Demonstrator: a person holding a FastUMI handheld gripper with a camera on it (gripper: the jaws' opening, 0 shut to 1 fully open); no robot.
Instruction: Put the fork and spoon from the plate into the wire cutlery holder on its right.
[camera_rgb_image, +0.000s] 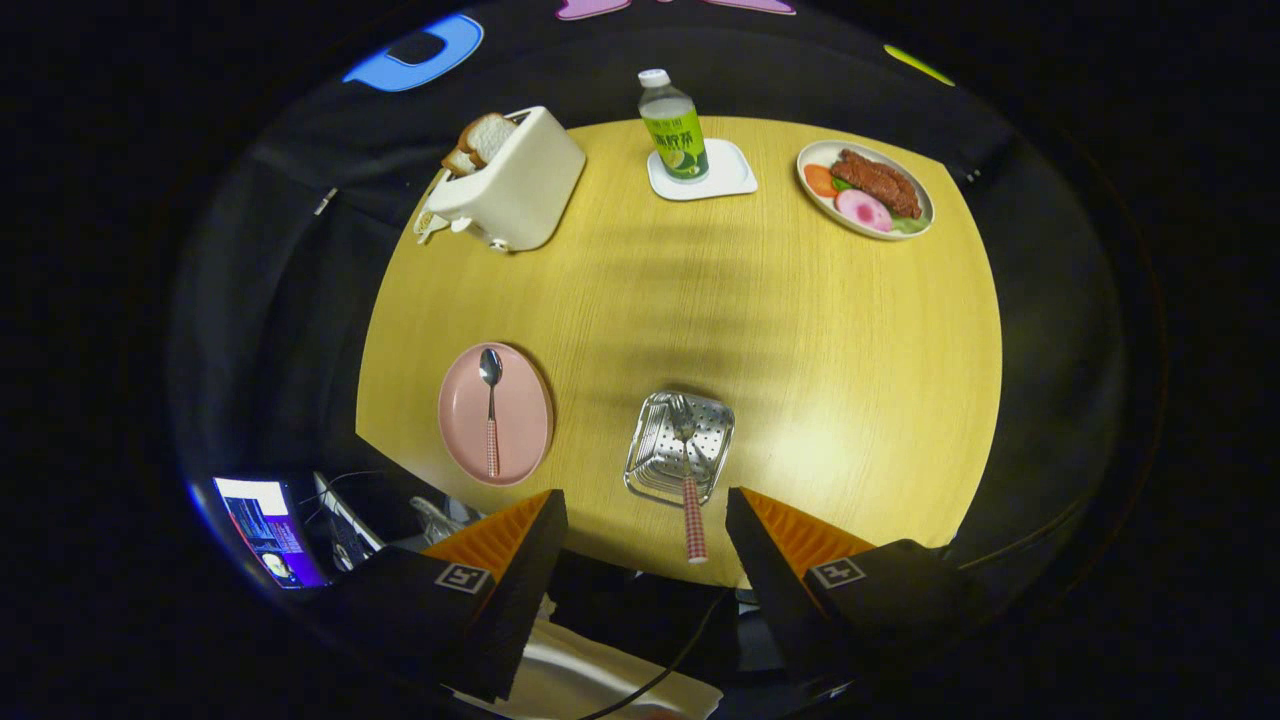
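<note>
A pink plate (520, 440) sits near the table's front left, with a spoon (491, 405) lying on it, bowl away from me, checked handle toward me. To its right stands the shiny perforated cutlery holder (655, 465). The fork (688, 480) lies in it, tines inside, its red-checked handle sticking out over the holder's near rim. My gripper (645, 515) hovers high above the table's near edge, open and holding nothing. The fork's handle end lies between the fingers (530, 545) in view, well below them.
A white toaster (520, 185) with bread slices stands at the far left of the round yellow table (800, 330). A green-labelled bottle (672, 125) rests on a white coaster. A plate of food (866, 188) sits far right. A lit screen (268, 530) glows below the table's left edge.
</note>
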